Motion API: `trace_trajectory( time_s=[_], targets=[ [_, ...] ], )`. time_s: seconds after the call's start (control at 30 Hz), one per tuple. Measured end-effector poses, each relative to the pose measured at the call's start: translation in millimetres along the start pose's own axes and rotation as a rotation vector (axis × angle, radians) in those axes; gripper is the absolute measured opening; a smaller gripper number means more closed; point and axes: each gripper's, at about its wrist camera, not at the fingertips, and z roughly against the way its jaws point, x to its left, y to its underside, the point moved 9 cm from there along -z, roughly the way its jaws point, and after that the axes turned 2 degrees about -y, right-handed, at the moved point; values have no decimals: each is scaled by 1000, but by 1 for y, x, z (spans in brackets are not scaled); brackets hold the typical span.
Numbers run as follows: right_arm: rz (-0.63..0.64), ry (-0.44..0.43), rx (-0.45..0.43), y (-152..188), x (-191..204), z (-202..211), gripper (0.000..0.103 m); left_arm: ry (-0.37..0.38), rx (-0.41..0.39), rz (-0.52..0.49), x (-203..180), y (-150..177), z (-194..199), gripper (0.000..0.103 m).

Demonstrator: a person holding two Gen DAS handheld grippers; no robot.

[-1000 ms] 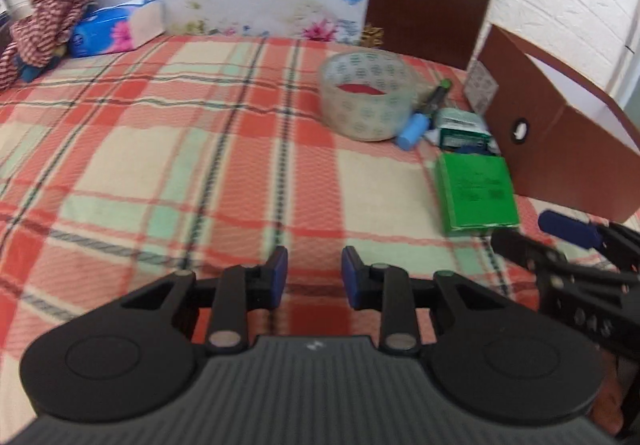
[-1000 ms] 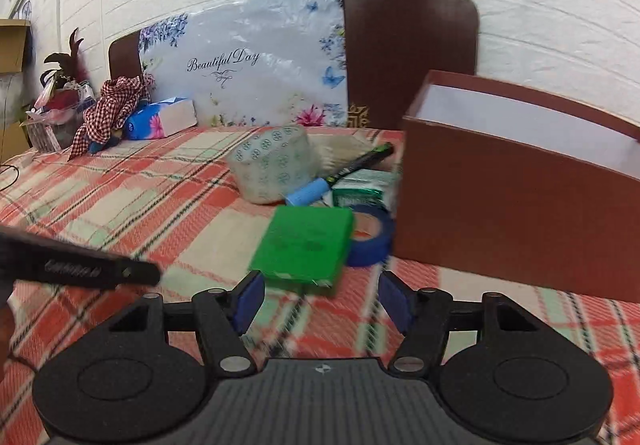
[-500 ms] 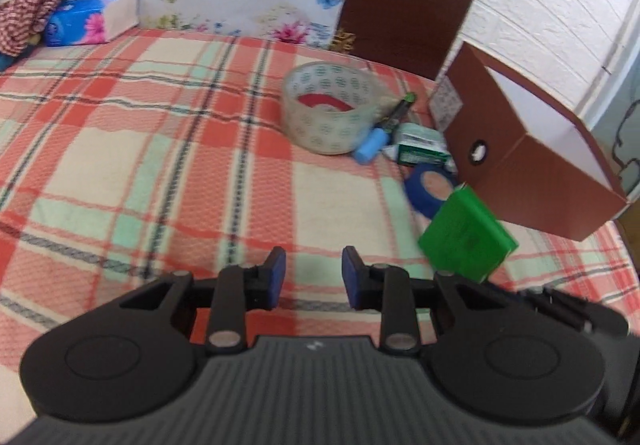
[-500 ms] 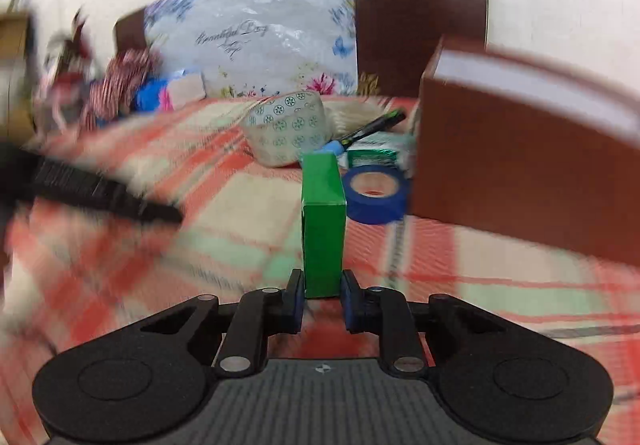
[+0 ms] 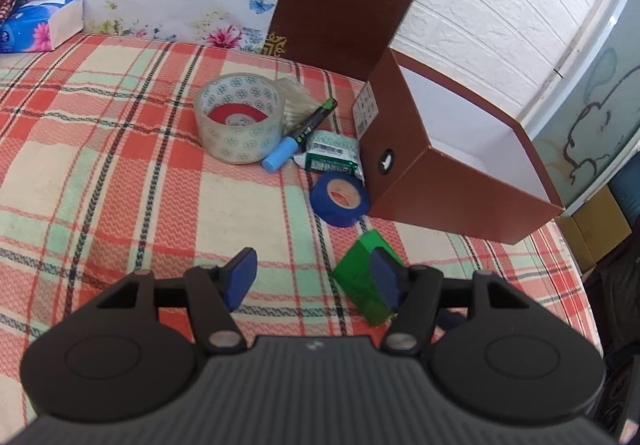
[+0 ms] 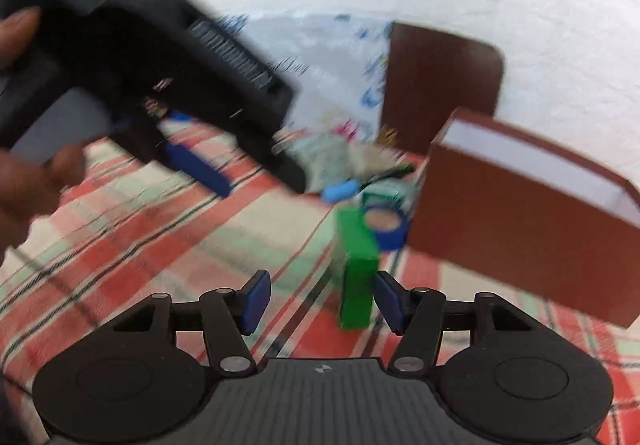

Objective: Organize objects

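A green box [image 6: 357, 265] stands on its narrow edge on the plaid bedspread, between the jaws of my right gripper [image 6: 323, 301]. Those jaws are opening. The box sits close to the right pad, far from the left pad, and is not pinched. From above, the green box [image 5: 358, 277] shows tilted, partly behind my left gripper's right finger. My left gripper [image 5: 313, 279] hovers over the bed with its jaws opening and nothing between them. The open brown box [image 5: 460, 165] lies just beyond, white inside.
Beside the brown box lie a blue tape roll [image 5: 340, 197], a green-white packet [image 5: 330, 155], a blue-capped marker [image 5: 304, 133] and a large clear tape roll [image 5: 240, 125]. A tissue pack [image 5: 40, 25] is far left. A hand [image 6: 24, 181] holds the left gripper's black housing [image 6: 160, 77].
The right gripper closed on the green box, turned it onto its edge, then spread its jaws off it. The left gripper rose, opened wider and swung across the right wrist view.
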Motion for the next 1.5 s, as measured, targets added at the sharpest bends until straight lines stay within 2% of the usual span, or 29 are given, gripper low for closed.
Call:
trace_trajectory(
  time_s=[0.07,0.13,0.2,0.27,0.33,0.43,0.53,0.67,0.73,0.8,0.83,0.9,0.93,0.97,1.0,1.13,1.23,1.33,1.5],
  targets=[
    [-18,8,-23,-5,-4,-1,60,-13,-3,15,10,-3,2,65],
    [-24,-22,-11,-9,-2,-11,61,-27,-3,29,19,-4,2,65],
    [-27,-150,43,-9,16,-23,63,-39,0,48,27,-3,2,65],
    [-40,-294,94,-6,37,-28,54,-49,6,59,34,-1,1,65],
    [-48,-318,87,-6,44,-25,55,-62,8,58,40,1,1,64],
    [-103,-267,76,-7,27,-22,58,-84,24,61,53,6,-1,63],
    [-143,-202,90,0,9,-20,62,-56,64,59,54,14,-6,59],
    [-116,-175,145,10,5,-31,67,30,106,16,31,24,-13,53],
    [-102,-173,178,12,7,-44,67,30,153,-11,21,35,-21,53],
    [-70,-174,190,15,13,-50,67,34,204,8,21,49,-34,43],
    [-51,-170,188,16,17,-53,62,61,195,36,21,52,-37,36],
    [-39,-154,174,13,19,-53,59,64,183,43,17,49,-37,34],
    [-44,-138,164,11,17,-52,55,51,169,17,13,43,-34,32],
    [-40,-106,155,9,12,-50,43,33,136,-23,6,34,-30,26],
    [-34,-82,131,4,7,-46,41,40,107,-61,-4,22,-24,26],
    [-31,43,-56,-37,-28,-19,41,114,-24,-170,-55,-26,2,25],
    [-29,142,-160,-64,-62,-6,42,154,-109,-257,-99,-58,5,25],
    [-47,217,-176,-73,-100,-9,43,190,-121,-315,-135,-78,-14,25],
    [-94,304,-141,-66,-161,-19,45,235,-95,-376,-190,-91,-69,25]
  ],
)
